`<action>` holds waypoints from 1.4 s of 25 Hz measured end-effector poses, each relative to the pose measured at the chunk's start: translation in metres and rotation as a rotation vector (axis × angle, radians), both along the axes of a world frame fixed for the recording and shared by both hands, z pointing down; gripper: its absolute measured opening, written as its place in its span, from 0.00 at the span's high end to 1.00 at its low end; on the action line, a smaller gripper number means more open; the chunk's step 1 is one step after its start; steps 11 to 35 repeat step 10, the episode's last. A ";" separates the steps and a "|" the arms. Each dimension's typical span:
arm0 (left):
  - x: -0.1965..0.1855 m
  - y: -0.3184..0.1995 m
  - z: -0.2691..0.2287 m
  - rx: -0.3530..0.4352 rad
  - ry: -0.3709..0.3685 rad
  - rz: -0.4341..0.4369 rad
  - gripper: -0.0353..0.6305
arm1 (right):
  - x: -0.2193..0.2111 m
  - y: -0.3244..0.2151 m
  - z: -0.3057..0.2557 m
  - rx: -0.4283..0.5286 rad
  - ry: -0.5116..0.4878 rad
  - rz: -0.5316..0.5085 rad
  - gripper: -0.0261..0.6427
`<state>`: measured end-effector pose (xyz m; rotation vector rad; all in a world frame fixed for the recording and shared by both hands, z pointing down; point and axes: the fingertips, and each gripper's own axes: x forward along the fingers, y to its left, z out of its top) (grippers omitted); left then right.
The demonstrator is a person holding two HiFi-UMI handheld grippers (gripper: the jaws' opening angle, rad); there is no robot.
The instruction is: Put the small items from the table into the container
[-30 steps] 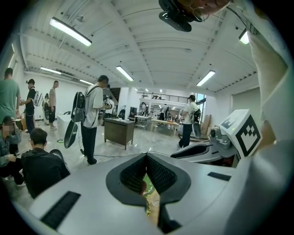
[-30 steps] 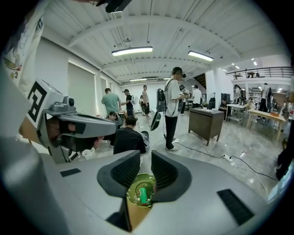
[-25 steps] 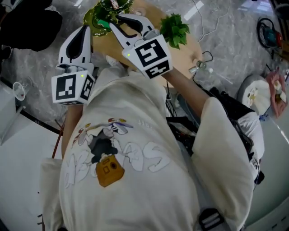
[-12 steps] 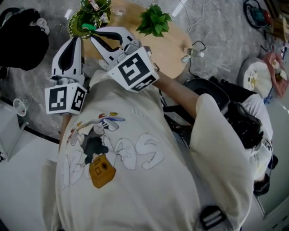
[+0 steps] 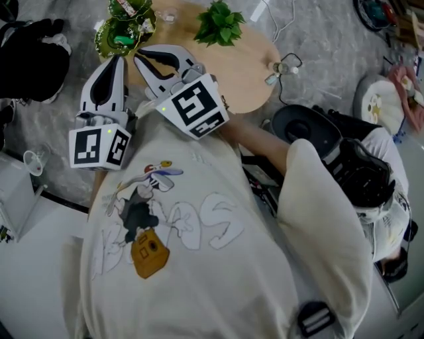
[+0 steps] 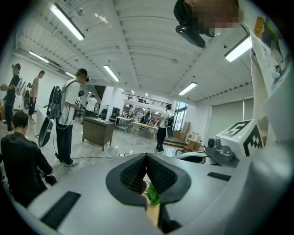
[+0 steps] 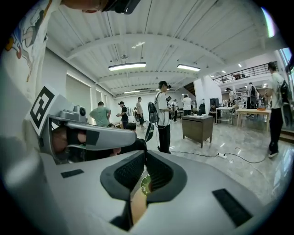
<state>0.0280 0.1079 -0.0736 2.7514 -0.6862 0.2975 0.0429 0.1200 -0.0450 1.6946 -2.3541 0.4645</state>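
Observation:
A green glass bowl [image 5: 122,30] with several small items in it stands at the left edge of the round wooden table [image 5: 245,66]. A small clear item [image 5: 169,14] lies on the wood beside it. My left gripper [image 5: 118,59] hovers just short of the bowl, shut and empty. Beside it, my right gripper [image 5: 141,53] points at the bowl; its jaws are closing with nothing between them and the tips meet. In the left gripper view, the left gripper [image 6: 146,156] shows touching tips over a sliver of green. The right gripper [image 7: 145,152] shows the same in its own view.
A leafy green plant [image 5: 218,23] sits on the table's far side. A cable with a small fitting [image 5: 281,66] lies at the table's right edge. A black bag [image 5: 33,49] is on the floor at the left and a backpack [image 5: 361,175] at the right. People stand across the hall.
Both grippers have drawn back from the green bowl toward the person's chest. The right gripper's jaws have come together. The table and bowl now sit higher in the head view.

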 end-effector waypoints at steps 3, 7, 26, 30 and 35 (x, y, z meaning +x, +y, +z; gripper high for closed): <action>0.000 0.003 -0.003 0.011 0.000 0.002 0.95 | -0.001 0.007 0.002 -0.008 -0.002 0.026 0.93; 0.000 0.000 -0.003 0.002 0.010 -0.003 0.95 | 0.006 0.007 0.004 -0.013 -0.005 0.069 0.93; 0.002 0.002 -0.001 0.000 0.016 0.001 0.95 | 0.011 0.010 0.007 -0.017 -0.018 0.086 0.93; 0.002 0.002 -0.001 0.000 0.016 0.001 0.95 | 0.011 0.010 0.007 -0.017 -0.018 0.086 0.93; 0.002 0.002 -0.001 0.000 0.016 0.001 0.95 | 0.011 0.010 0.007 -0.017 -0.018 0.086 0.93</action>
